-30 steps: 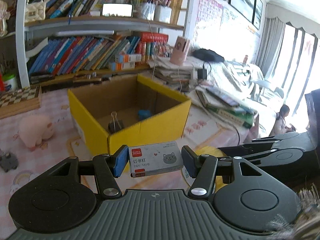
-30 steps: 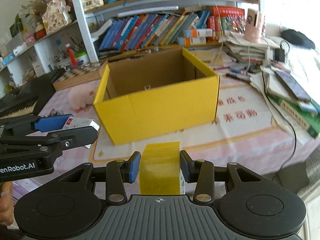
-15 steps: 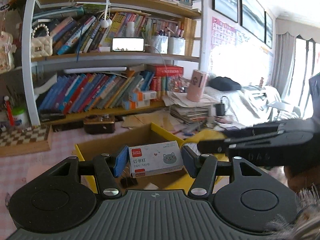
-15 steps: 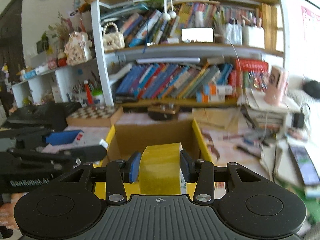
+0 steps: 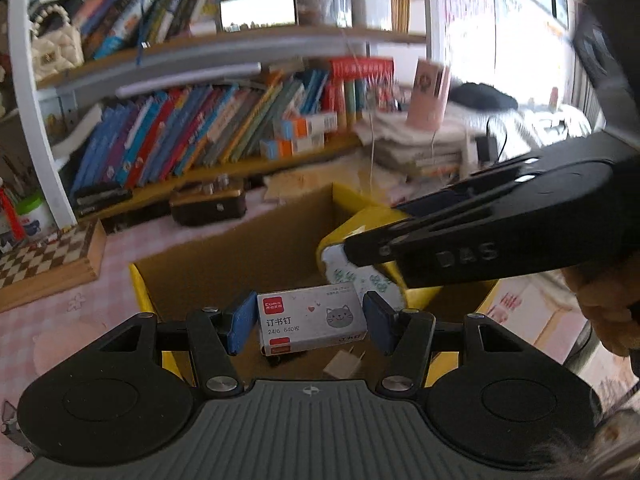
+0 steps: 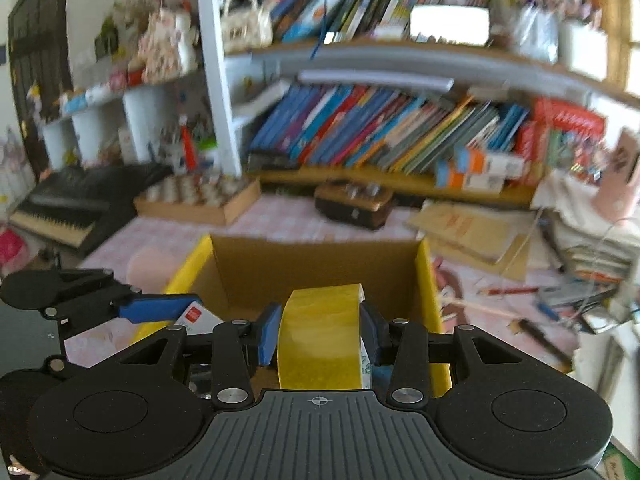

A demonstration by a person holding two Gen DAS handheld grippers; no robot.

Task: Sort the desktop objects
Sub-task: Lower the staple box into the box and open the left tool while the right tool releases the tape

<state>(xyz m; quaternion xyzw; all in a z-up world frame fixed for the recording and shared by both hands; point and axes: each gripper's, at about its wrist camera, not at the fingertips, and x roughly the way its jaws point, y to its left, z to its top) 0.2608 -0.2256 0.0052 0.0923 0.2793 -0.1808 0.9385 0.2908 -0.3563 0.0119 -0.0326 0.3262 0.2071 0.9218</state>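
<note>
My left gripper is shut on a white staple box with a grey cat drawing and holds it above the open yellow cardboard box. My right gripper is shut on a roll of yellow tape and holds it above the same box. In the left wrist view the right gripper and its tape roll hang over the box's right side. In the right wrist view the left gripper's blue pad and the staple box show at the box's left edge. A white plug lies inside.
A bookshelf full of books stands behind the box. A chessboard and a brown case lie on the pink checked cloth. A pink plush sits left of the box. Stacked papers and pens lie at the right.
Both grippers have moved forward and tipped down over the open box, each still holding its object. The inside of the box now shows below both.
</note>
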